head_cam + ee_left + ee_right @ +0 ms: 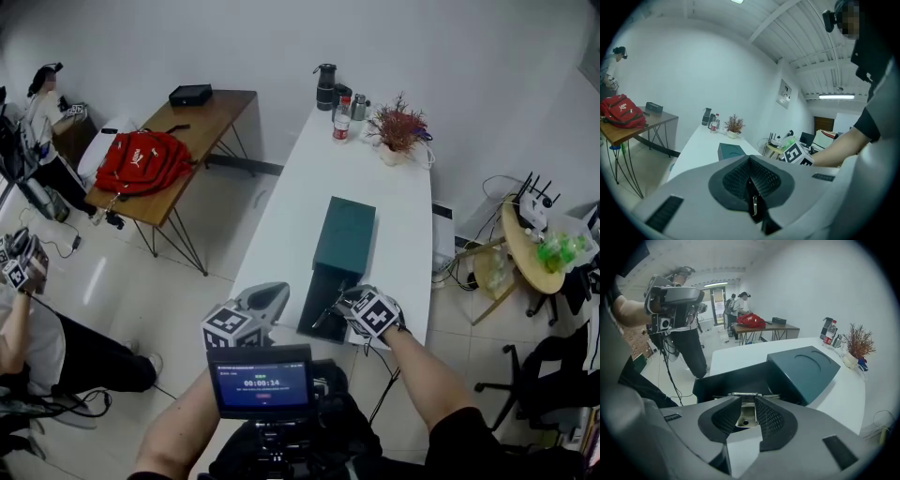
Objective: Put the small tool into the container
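Note:
A dark teal box lies on the long white table, its open dark tray pulled out toward me. My right gripper tilts down over that tray, shut on a small flat metal tool with a hole at its near end. In the right gripper view the tool hangs just above the open tray, with the teal lid beyond it. My left gripper hovers left of the tray near the table edge. Its pads meet; a thin metal sliver shows at the seam.
At the table's far end stand bottles and a potted plant. To the left, a wooden table carries a red backpack, with people beside it. A small round table and a chair crowd the right.

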